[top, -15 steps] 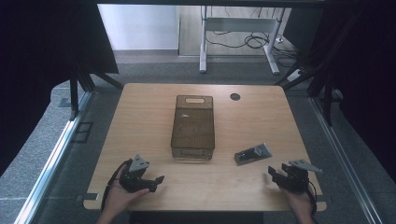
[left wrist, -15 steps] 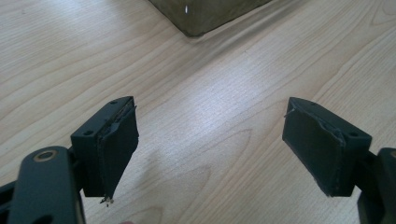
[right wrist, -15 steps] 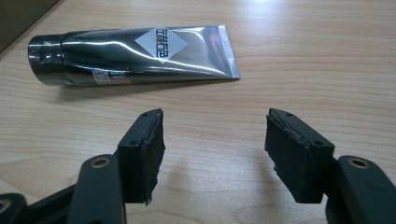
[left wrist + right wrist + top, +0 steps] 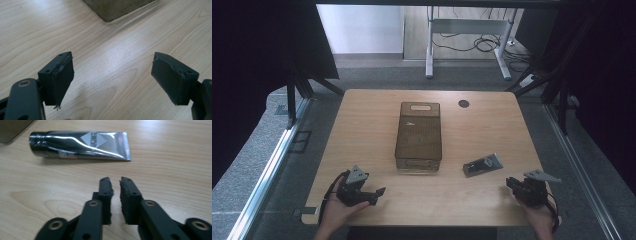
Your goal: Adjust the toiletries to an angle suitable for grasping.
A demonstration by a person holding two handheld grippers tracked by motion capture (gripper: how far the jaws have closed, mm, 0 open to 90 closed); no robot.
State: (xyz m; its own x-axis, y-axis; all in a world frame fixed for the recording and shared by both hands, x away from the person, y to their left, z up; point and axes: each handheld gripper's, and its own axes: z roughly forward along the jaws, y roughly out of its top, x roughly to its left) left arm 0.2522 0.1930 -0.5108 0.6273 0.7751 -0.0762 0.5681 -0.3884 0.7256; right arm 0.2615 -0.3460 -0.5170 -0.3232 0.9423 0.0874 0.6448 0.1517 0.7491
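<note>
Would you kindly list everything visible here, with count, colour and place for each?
table: one, light wood, centre.
bin: one, translucent brown, table middle.
tube: one, silver and black, lying flat right of the bin.
grommet: one, black, far right of the table.
desk frame: one, white, on the floor behind.
left gripper: one, black, near left edge, jaws wide apart.
right gripper: one, black, near right edge, jaws almost together, empty.

Both grippers are black. The left gripper (image 4: pixel 371 194) carries a grey three-cornered plate on top and a looping black cable. The right gripper (image 4: pixel 115 185) has brass-ringed pivot holes, small screw holes and frayed dark pads (image 4: pixel 124 195).
</note>
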